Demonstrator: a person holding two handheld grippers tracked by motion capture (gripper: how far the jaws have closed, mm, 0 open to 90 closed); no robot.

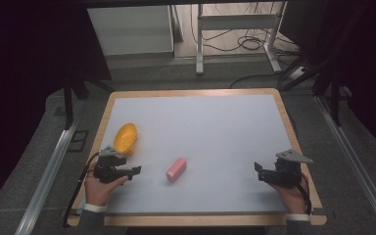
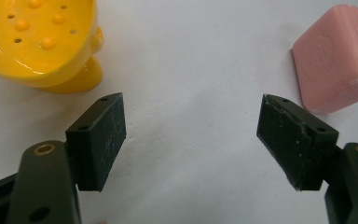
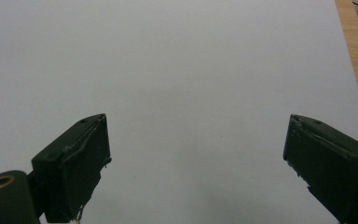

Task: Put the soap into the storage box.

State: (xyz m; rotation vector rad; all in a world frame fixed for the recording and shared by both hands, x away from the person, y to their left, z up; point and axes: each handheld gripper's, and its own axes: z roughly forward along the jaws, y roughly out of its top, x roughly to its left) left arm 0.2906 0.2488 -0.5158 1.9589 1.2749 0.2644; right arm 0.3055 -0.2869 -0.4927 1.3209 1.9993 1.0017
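A yellow soap dish (image 1: 126,137) with holes and bumps stands on the left of the white table top (image 1: 210,127). A pink soap bar (image 1: 176,169) lies right of it, nearer the front. My left gripper (image 1: 133,172) sits just in front of the dish, pointing right toward the bar, open and holding nothing. In the left gripper view the dish (image 2: 37,42) is at the upper left and the bar (image 2: 338,58) at the upper right, both beyond the open gripper (image 2: 191,126). My right gripper (image 1: 258,172) rests open at the front right; its own view shows the gripper (image 3: 196,149) over bare table.
A wooden rim (image 1: 191,92) frames the white table top; the same rim (image 3: 356,46) runs along the right of the right gripper view. Beyond the table stand a white cabinet (image 1: 129,30) and a metal desk frame (image 1: 235,24) with cables on the floor.
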